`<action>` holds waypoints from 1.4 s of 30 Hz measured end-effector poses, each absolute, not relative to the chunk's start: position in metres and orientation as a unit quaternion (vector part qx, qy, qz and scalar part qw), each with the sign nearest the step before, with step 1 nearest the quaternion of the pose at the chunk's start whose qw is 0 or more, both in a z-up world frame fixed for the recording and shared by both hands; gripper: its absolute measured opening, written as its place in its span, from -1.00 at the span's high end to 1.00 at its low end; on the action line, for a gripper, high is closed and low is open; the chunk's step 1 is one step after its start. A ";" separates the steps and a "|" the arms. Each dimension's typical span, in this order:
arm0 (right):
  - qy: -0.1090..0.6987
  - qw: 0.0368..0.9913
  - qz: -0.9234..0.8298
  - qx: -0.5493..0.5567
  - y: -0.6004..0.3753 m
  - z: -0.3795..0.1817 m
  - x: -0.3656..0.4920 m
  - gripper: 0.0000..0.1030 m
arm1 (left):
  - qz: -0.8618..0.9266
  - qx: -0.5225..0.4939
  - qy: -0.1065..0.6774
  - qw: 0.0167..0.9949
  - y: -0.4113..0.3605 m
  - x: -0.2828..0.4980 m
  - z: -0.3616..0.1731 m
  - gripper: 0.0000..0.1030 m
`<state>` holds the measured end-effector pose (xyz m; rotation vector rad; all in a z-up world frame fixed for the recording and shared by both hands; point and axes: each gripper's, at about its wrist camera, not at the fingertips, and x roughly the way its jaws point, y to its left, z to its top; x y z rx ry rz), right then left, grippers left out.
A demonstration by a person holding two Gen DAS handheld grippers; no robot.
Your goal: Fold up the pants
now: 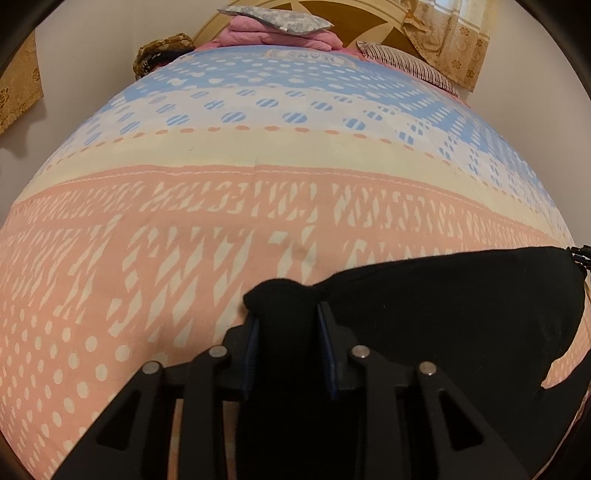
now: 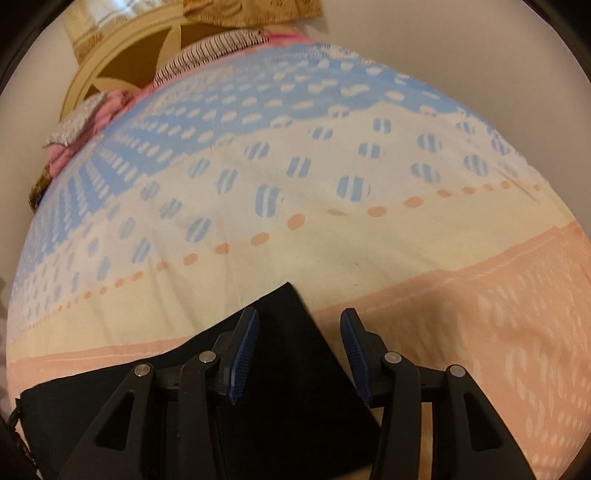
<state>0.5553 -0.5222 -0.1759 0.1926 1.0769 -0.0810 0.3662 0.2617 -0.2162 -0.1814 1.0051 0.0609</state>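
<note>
Spread across the whole bed, a patterned sheet in bands of pink, cream and blue is lying under both grippers.

On the left side, the left gripper is pinching a bunched fold of the black pants between its two blue-padded fingers, with the cloth filling the gap and poking out past the tips as a small rounded lump. From that pinch the pants are stretching away to the right, lying flat on the pink band of the sheet, with a curved upper edge running toward the frame's right border.

On the right side, the right gripper is hovering with its fingers standing apart. A pointed corner of the pants is lying in the space between them, but neither pad is visibly pressing on it, and whether the left pad is touching the cloth cannot be told. The rest of the pants are running off to the lower left of that view, resting on the sheet.

Farther out, at the head of the bed, a grey patterned pillow is sitting on a folded pink blanket, beside a striped pillow. Behind them a cream and brown headboard is standing against the wall, and a gold floral curtain is hanging at the right.
</note>
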 end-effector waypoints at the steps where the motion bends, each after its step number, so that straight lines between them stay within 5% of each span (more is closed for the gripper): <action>1: 0.513 0.853 -0.033 0.094 -0.522 -0.179 0.559 0.07 | 0.030 -0.084 0.479 0.873 0.261 0.367 -0.216 0.41; 4: 0.505 0.858 -0.014 0.086 -0.518 -0.183 0.564 0.08 | 0.033 -0.082 0.474 0.876 0.260 0.367 -0.217 0.41; 6: 0.510 0.857 -0.009 0.078 -0.513 -0.186 0.564 0.73 | 0.034 -0.079 0.474 0.876 0.259 0.368 -0.217 0.41; 8: 0.505 0.860 -0.009 0.068 -0.509 -0.182 0.560 0.90 | 0.035 -0.073 0.476 0.876 0.258 0.370 -0.216 0.41; 13: 0.480 0.875 -0.008 0.063 -0.508 -0.158 0.536 0.92 | 0.038 -0.040 0.478 0.877 0.251 0.372 -0.205 0.62; 28: 0.306 0.944 0.058 0.106 -0.528 -0.033 0.405 0.92 | 0.019 -0.055 0.379 0.923 0.260 0.333 -0.145 0.64; 42: 0.288 0.940 0.058 0.173 -0.584 -0.074 0.247 0.93 | -0.054 -0.059 0.252 0.964 0.265 0.233 -0.157 0.59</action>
